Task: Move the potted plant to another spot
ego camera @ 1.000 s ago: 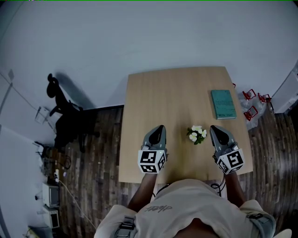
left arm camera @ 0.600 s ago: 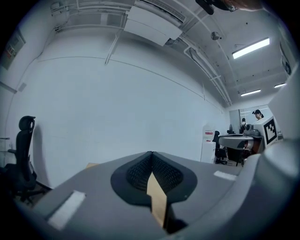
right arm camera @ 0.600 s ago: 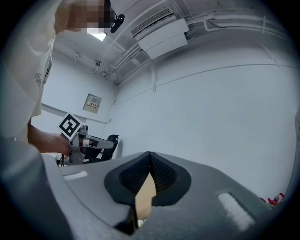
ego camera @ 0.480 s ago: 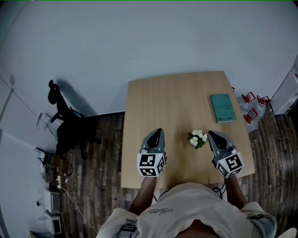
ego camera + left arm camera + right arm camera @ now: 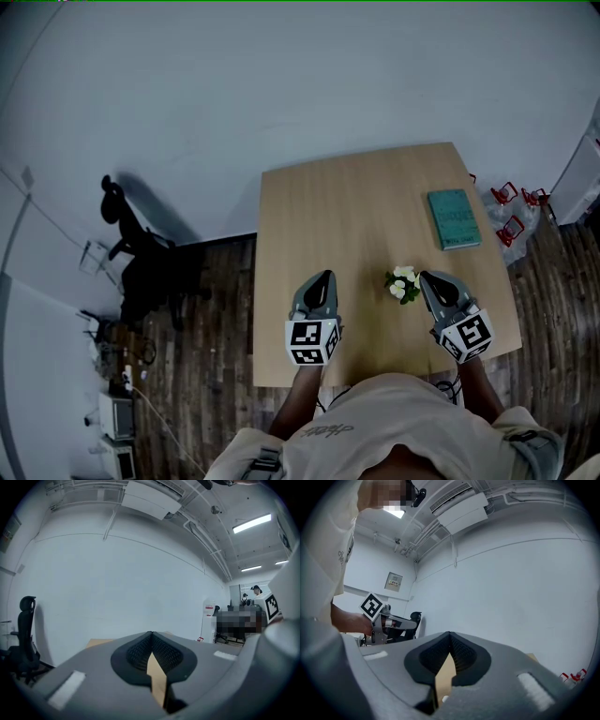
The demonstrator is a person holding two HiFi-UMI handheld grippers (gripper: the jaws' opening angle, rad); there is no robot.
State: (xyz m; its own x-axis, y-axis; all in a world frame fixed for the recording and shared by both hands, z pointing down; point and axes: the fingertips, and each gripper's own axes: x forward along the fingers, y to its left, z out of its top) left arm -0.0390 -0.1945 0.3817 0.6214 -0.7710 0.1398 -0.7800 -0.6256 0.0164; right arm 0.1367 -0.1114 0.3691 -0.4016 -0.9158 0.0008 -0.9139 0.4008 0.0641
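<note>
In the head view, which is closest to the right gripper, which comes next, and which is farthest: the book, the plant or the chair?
1. Plant, just left of the right gripper.
2. Book, farther back on the table.
3. Chair, far left on the floor.

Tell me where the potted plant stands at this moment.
In the head view, the potted plant stands on the wooden table near the person's edge, just left of the right claw; the green book lies farther back.
</note>
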